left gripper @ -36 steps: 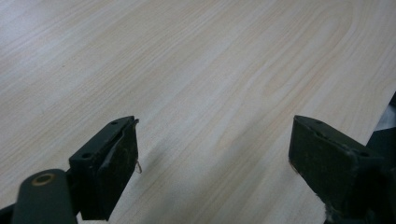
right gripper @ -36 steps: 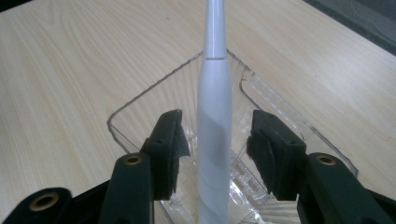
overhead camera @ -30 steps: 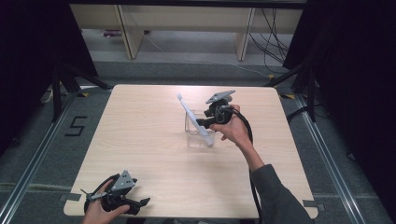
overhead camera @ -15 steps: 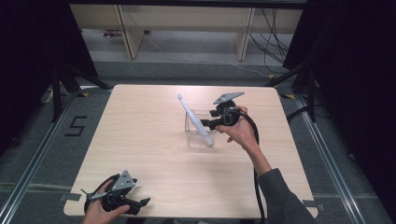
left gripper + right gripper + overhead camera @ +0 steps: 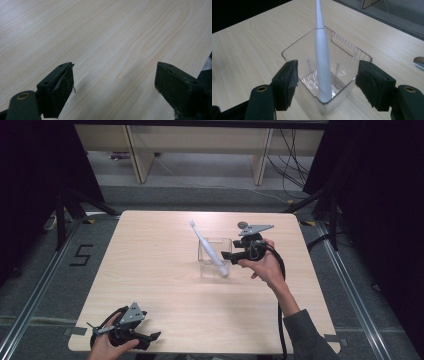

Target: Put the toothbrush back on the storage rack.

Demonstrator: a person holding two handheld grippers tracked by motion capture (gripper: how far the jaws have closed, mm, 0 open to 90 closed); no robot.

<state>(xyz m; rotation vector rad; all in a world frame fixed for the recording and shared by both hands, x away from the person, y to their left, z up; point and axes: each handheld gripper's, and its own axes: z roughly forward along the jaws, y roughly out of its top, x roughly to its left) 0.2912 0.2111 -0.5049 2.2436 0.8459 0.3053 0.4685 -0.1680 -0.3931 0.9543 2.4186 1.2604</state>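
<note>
Standing wide apart, the jaws of your right gripper (image 5: 327, 87) have just been opening, and they press on nothing now. Between them, a little ahead of the pads, sits the clear plastic container (image 5: 347, 57), its near corner pointing back at you and its ribbed walls free of both pads. The white toothbrush (image 5: 322, 62) stands inside it, base down at that near corner, almost midway between the two jaws, and its thin neck leans away from you over the far rim. In the high view you can see the right gripper (image 5: 235, 256) just beside the container (image 5: 210, 251), with the toothbrush (image 5: 207, 247) slanting up and away from the jaws.

Your left gripper (image 5: 150, 337) rests at the near edge of the worktop (image 5: 150, 270), well apart from the container. Its jaws are also wide open in the left gripper view (image 5: 115, 87), with bare wood grain between and ahead of them; nothing is held there.
</note>
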